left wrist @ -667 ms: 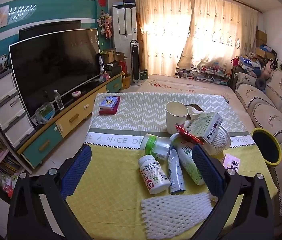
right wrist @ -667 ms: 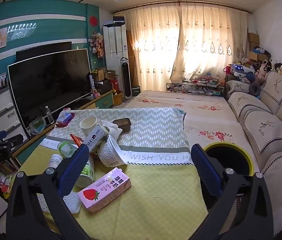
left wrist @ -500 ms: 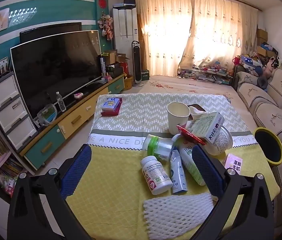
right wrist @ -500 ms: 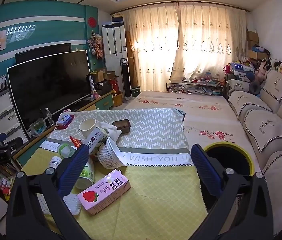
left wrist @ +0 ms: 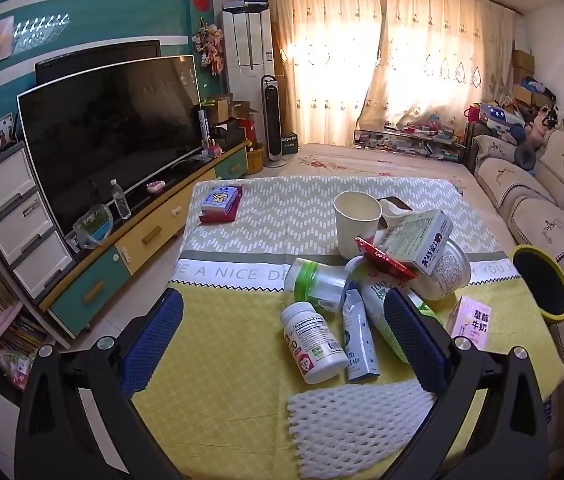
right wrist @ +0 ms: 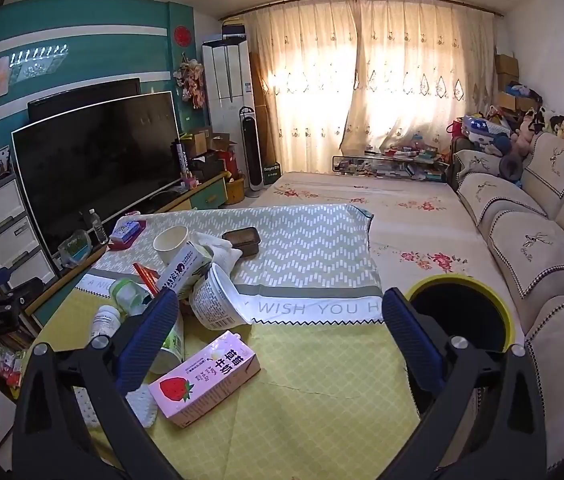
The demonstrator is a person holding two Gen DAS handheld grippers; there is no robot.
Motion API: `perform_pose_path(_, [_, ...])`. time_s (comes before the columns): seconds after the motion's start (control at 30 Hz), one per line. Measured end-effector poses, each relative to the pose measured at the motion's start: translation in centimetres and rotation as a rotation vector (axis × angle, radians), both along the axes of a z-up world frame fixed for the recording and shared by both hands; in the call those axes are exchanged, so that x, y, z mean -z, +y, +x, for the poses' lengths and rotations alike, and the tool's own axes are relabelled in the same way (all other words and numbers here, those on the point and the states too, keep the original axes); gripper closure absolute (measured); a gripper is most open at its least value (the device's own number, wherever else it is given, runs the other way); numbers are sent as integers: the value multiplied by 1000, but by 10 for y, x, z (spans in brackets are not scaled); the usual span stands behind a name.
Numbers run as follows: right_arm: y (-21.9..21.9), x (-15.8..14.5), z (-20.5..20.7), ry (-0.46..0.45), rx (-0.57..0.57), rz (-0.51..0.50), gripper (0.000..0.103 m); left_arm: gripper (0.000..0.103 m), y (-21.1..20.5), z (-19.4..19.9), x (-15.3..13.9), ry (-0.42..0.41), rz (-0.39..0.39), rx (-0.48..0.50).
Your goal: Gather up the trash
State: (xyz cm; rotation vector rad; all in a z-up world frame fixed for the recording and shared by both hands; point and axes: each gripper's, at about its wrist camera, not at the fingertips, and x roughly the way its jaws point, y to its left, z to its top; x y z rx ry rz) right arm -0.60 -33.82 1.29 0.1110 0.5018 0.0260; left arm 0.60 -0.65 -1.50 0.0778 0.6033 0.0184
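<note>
A heap of trash lies on the yellow tablecloth (left wrist: 222,344): a white pill bottle (left wrist: 313,342), a small blue carton (left wrist: 358,338), a white foam net (left wrist: 356,420), a green-lidded jar (left wrist: 318,280), a paper cup (left wrist: 357,218) and a noodle tub (left wrist: 448,270). A pink strawberry milk carton (right wrist: 206,378) lies apart. My left gripper (left wrist: 282,336) hangs open above the pill bottle, holding nothing. My right gripper (right wrist: 278,334) is open and empty above the milk carton. A yellow-rimmed black bin (right wrist: 462,314) stands at the table's right edge.
A large TV (left wrist: 110,128) on a low cabinet (left wrist: 130,248) runs along the left. A sofa (right wrist: 538,248) lines the right wall. A stack of small books (left wrist: 221,204) and a dark tray (right wrist: 242,240) sit on the table's far half.
Both views have shifted slightly; the left gripper has drawn back and up a little from the trash heap. Both grippers stay open and nothing on the table has moved.
</note>
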Motion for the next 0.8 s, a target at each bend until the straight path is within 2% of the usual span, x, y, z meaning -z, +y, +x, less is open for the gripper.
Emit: perform_pose_path(0.8, [-7, 17, 4, 34, 15, -7, 6, 4, -16, 9, 18, 28, 11, 32])
